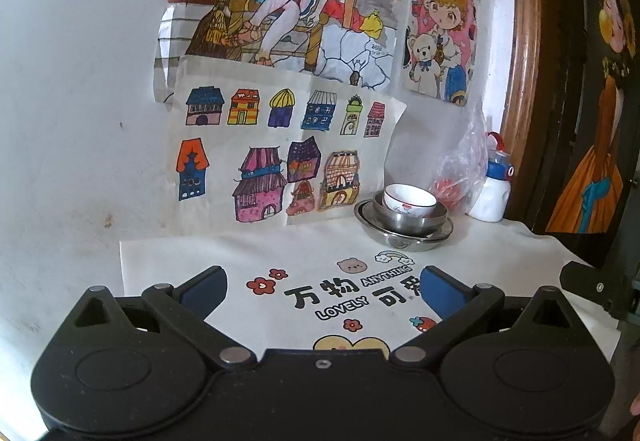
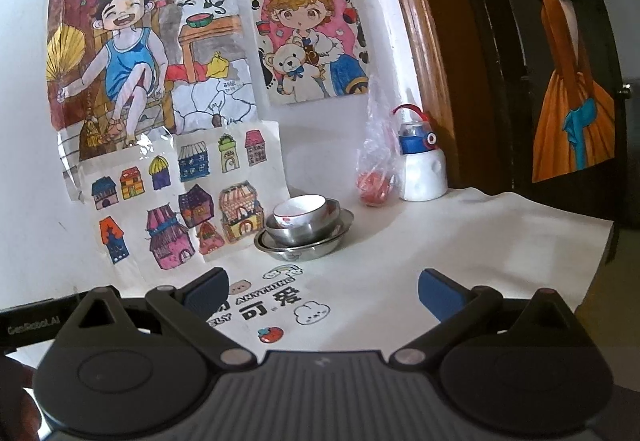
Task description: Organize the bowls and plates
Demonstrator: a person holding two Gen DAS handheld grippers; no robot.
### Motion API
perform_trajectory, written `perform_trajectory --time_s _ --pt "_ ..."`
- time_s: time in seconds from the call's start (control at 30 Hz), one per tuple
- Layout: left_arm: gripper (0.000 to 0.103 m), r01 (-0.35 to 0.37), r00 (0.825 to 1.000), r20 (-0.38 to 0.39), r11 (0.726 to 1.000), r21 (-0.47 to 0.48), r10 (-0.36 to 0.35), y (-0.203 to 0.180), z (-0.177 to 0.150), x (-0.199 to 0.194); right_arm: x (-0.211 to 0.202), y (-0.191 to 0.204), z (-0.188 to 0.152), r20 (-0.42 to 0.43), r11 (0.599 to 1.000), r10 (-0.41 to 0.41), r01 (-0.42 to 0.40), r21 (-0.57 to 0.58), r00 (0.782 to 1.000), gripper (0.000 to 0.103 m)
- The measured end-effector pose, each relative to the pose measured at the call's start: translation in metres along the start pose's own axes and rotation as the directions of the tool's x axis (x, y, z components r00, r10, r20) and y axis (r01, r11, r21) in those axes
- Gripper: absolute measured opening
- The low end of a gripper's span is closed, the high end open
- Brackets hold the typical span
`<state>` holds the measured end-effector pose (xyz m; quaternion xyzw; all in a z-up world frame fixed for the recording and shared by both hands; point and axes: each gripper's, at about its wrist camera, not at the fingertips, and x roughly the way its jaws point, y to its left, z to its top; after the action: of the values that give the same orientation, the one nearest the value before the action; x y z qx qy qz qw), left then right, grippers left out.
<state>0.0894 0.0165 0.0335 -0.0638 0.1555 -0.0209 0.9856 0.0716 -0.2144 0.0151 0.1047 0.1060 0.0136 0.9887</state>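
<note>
A white ceramic bowl (image 1: 409, 199) sits nested in a steel bowl (image 1: 412, 223), which sits in a shallow steel plate (image 1: 404, 240), all stacked at the back of the table against the wall. The stack also shows in the right wrist view: white bowl (image 2: 299, 211), steel bowl (image 2: 308, 231), steel plate (image 2: 304, 247). My left gripper (image 1: 322, 291) is open and empty, low over the cloth, well short of the stack. My right gripper (image 2: 322, 291) is open and empty, also short of the stack.
A white tablecloth (image 1: 248, 253) with printed cartoons covers the table. A clear plastic bag with something red (image 2: 374, 177) and a white bottle with a blue cap (image 2: 422, 169) stand in the back corner. Drawings hang on the wall (image 1: 80, 81). A wooden door frame (image 2: 424, 41) is at the right.
</note>
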Motion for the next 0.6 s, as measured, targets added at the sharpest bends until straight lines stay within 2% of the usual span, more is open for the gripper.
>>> perform_trajectory --time_s 0.6 --pt "0.102 -0.034 0.999 -0.013 0.999 0.011 0.034 0.004 -0.022 -0.008 -0.002 0.004 -0.02 -0.035 1.0 -0.008 0.007 -0.023 0.999 0.103"
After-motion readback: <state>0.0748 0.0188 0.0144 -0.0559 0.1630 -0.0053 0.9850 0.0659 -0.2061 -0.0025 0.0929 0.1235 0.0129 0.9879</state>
